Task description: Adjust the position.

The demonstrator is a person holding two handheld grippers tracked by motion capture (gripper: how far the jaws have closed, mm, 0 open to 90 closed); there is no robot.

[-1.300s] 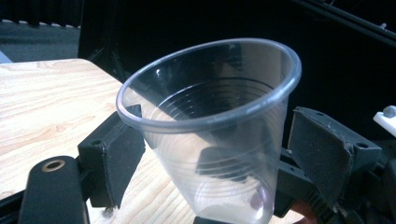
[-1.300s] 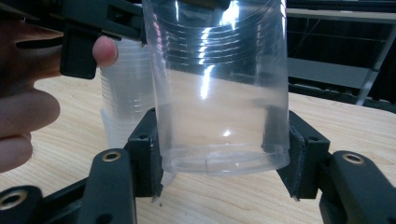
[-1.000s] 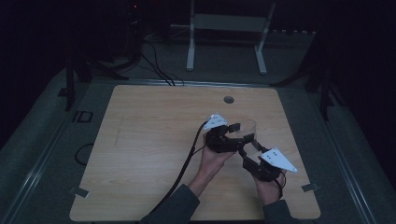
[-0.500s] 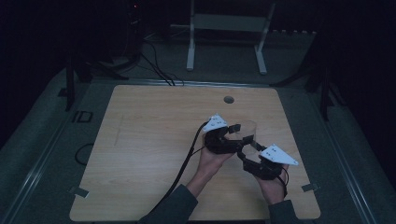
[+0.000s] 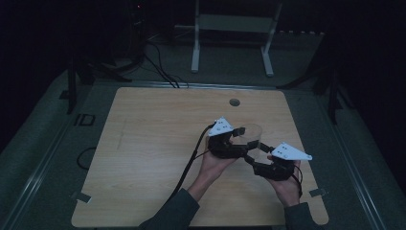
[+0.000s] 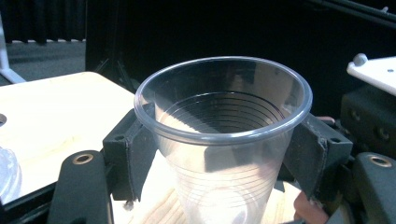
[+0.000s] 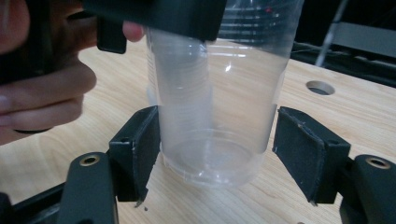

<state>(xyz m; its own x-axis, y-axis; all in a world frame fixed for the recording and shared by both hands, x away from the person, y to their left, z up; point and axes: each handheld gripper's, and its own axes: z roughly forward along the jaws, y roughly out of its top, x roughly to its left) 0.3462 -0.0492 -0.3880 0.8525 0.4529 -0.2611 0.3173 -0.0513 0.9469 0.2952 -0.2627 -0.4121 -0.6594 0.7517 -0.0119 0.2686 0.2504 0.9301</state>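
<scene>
The left tool (image 5: 242,143) grips a clear plastic cup (image 6: 223,140) just under its rim: in the left gripper view both black pads press against the ribbed wall, one on each side, and the cup stands upright with its mouth open to the camera. In the high view the cup (image 5: 250,133) sits over the right half of the wooden table (image 5: 153,158), between the two hands.

The right tool (image 7: 215,149) sits low at the cup's base (image 7: 210,158). Its jaws have just been opening, with the cup's bottom between them; one pad lies close against the wall, possibly touching it, though the angle leaves that unclear, while the other stands clearly apart from it. The cup's base hangs just above the table. A round hole (image 5: 234,102) lies in the table farther back.
</scene>
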